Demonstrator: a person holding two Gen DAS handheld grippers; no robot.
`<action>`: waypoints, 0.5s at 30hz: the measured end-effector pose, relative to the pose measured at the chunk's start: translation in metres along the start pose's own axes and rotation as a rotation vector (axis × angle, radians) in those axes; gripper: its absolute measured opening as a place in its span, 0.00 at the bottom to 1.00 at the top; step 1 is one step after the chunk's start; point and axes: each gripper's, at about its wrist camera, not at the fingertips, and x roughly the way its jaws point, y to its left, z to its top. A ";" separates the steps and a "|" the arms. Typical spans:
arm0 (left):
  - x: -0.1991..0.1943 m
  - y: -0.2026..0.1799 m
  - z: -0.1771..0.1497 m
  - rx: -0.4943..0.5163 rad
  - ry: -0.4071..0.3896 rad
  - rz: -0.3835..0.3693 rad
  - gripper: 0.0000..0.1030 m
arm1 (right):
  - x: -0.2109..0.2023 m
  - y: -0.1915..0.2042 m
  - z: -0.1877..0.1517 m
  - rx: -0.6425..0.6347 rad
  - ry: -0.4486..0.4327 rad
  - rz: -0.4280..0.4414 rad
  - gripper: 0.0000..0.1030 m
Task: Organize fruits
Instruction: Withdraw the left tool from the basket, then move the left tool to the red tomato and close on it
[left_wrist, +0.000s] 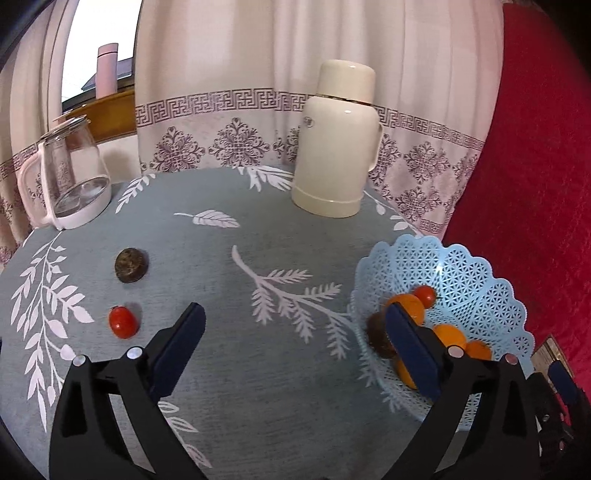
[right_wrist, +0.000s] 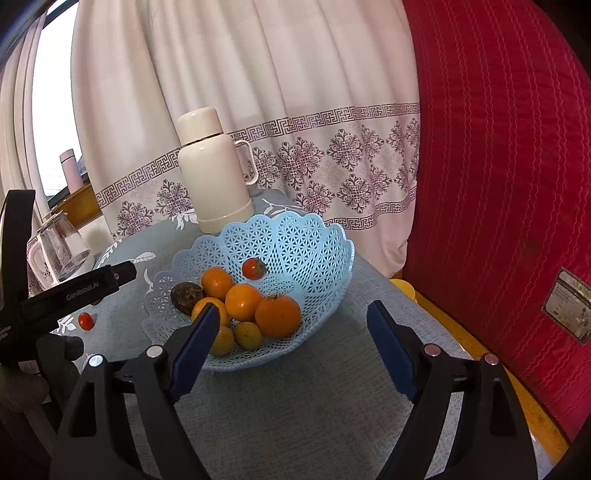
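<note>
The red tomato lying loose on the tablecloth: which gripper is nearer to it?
Left. The left gripper hangs open just right of the tomato. The right gripper sits open beyond the blue basket, which lies between it and the tomato.

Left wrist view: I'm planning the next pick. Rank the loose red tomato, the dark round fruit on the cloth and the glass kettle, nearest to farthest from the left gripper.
1. Red tomato, just left of the left gripper.
2. Dark round fruit, farther back, left.
3. Glass kettle, far left table edge.
</note>
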 end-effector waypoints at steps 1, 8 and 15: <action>0.000 0.003 0.000 -0.005 0.001 0.009 0.97 | 0.000 -0.001 0.000 0.000 -0.001 0.001 0.81; 0.002 0.022 -0.001 -0.046 0.005 0.050 0.97 | 0.000 -0.001 0.000 -0.001 -0.002 0.002 0.82; 0.003 0.038 -0.002 -0.078 0.013 0.081 0.97 | 0.000 -0.001 0.000 0.000 -0.001 0.001 0.82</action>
